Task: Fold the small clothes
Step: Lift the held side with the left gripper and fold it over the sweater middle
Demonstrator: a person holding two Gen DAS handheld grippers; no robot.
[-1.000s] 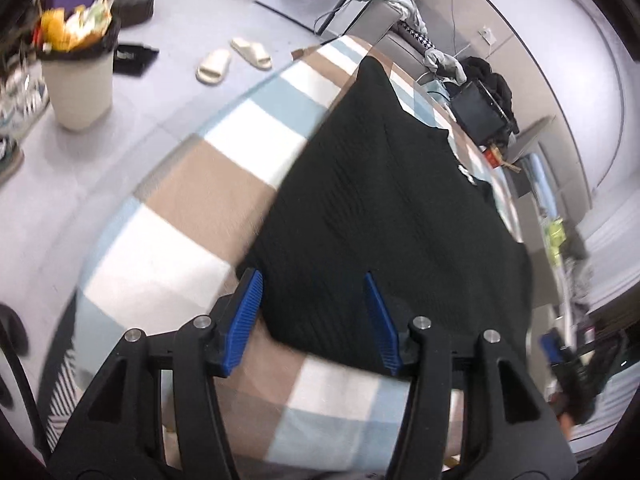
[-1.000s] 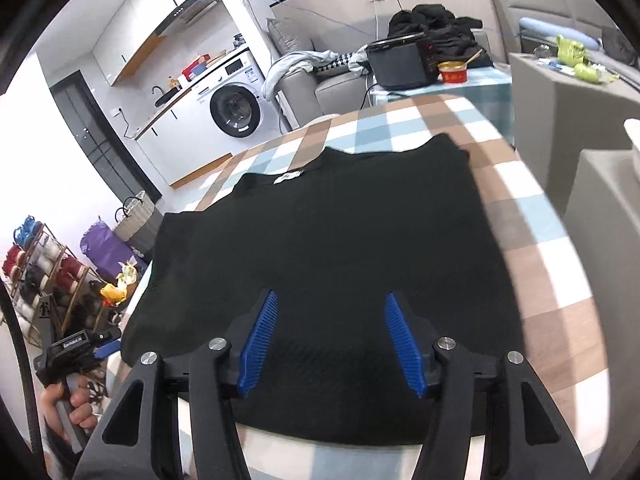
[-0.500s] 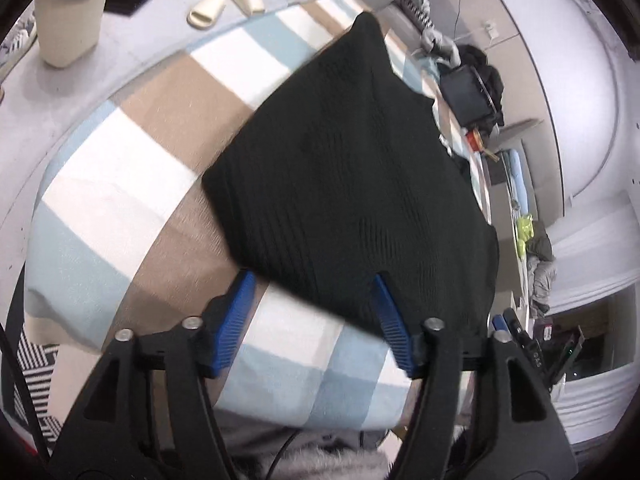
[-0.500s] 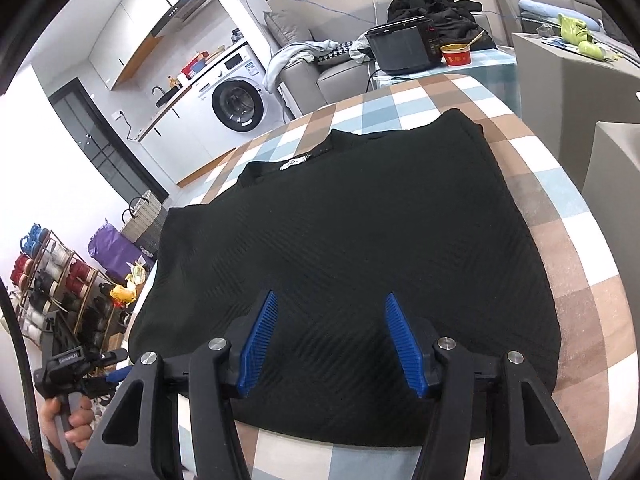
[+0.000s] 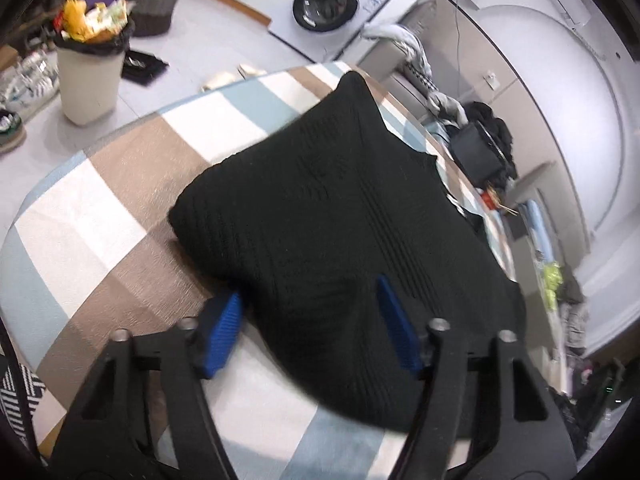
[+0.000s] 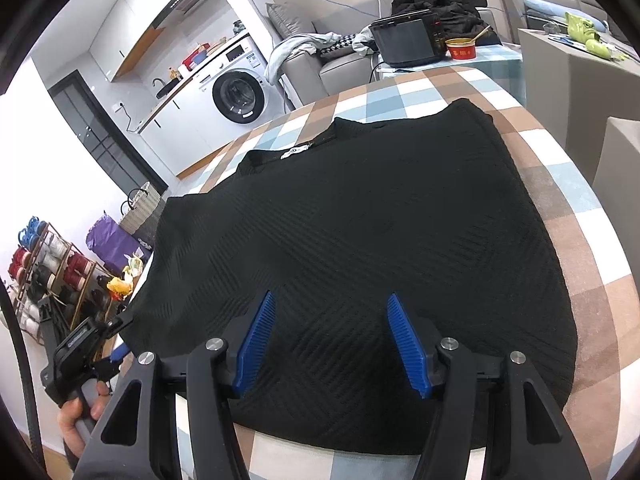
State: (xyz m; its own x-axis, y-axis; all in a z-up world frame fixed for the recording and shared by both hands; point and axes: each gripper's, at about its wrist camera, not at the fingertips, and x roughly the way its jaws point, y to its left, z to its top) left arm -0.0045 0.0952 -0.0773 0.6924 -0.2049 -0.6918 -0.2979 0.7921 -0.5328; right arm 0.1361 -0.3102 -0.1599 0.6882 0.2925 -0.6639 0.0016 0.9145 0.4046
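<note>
A black knit top (image 5: 320,200) (image 6: 360,220) lies spread on the table's checked cloth (image 5: 100,208) (image 6: 580,240), collar at the far side. My left gripper (image 5: 310,320) is at the top's near left corner. Its jaws are closing with a raised hump of the hem between them; the left pad sits partly under the fabric edge and no firm pinch shows. In the right wrist view, a hand (image 6: 76,420) holds that left gripper (image 6: 86,350) at the garment's pointed corner. My right gripper (image 6: 332,340) hovers open over the near hem, with nothing between its pads.
A full trash bin (image 5: 90,76) and slippers stand on the floor beyond the table's left side. A washing machine (image 6: 236,96) and a shoe rack (image 6: 40,264) are further off. A black appliance (image 6: 408,42) and a red bowl (image 6: 462,48) sit on a side table behind.
My left gripper has pushed forward onto the hem, and the fabric now humps up between its jaws, which widened and then narrowed. The right gripper has hardly moved.
</note>
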